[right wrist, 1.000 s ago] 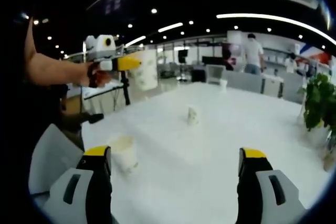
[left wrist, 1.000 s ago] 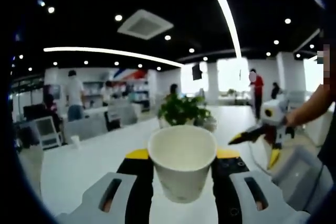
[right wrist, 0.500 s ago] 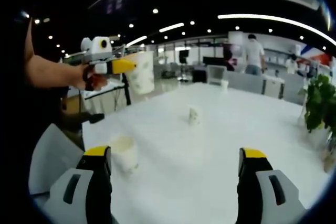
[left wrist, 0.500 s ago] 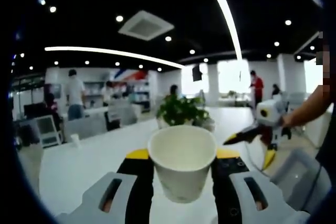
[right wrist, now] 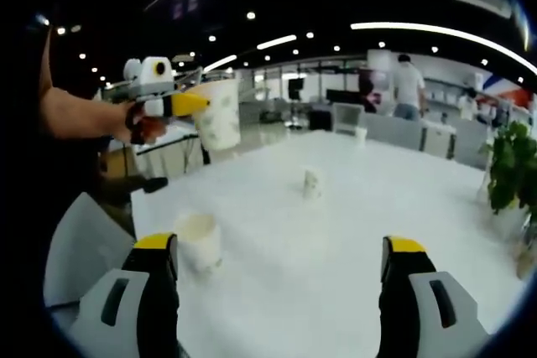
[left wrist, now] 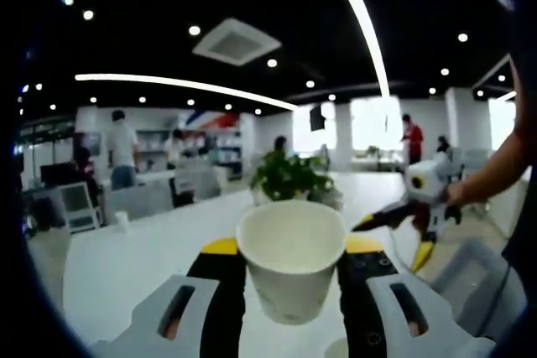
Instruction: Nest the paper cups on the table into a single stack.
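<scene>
Left gripper (left wrist: 291,270) clamps an upright paper cup (left wrist: 292,266) above the table (right wrist: 336,232) – the near cup (right wrist: 200,242) stands below it, beside the empty, open right gripper (right wrist: 281,270) – descent straight down should nest them

white cup (left wrist: 291,269); yellow-tipped black left gripper (left wrist: 289,249); white table (right wrist: 336,232).

I am looking into a large open-plan office: a dark ceiling with recessed spotlights, long light strips (left wrist: 357,14) and a square air-conditioning vent (left wrist: 235,40) runs over rows of desks with monitors (right wrist: 342,96) and pale office chairs (left wrist: 75,207). People (right wrist: 409,85) stand about at workstations in the background, and bright windows (left wrist: 369,123) close the far end. A long white tabletop (right wrist: 336,232) carries a potted plant (left wrist: 289,178).
</scene>
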Motion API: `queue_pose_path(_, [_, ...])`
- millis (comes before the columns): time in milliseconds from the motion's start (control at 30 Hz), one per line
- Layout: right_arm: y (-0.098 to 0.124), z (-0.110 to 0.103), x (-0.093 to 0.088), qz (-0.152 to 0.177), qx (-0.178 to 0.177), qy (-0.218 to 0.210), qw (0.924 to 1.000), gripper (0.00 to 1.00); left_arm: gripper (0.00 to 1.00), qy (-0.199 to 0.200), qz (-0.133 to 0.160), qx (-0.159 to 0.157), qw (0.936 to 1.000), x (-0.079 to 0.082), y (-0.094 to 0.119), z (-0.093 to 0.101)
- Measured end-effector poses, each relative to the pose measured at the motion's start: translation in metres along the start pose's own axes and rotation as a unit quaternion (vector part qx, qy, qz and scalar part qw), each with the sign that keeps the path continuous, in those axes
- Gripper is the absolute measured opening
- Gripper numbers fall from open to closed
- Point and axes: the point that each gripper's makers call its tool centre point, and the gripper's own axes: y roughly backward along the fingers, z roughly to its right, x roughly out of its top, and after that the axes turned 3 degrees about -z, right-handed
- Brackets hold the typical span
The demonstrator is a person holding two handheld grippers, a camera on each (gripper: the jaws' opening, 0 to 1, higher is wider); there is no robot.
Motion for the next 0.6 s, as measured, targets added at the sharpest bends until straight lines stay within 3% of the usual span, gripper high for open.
queue_pose_path(600, [-0.002, -0.006, -0.009, 0.0, 0.003, -0.01, 1.0, 1.0, 0.41, 0.0, 0.005, -0.002, 1.0, 0.003, 0.006, 0.013])
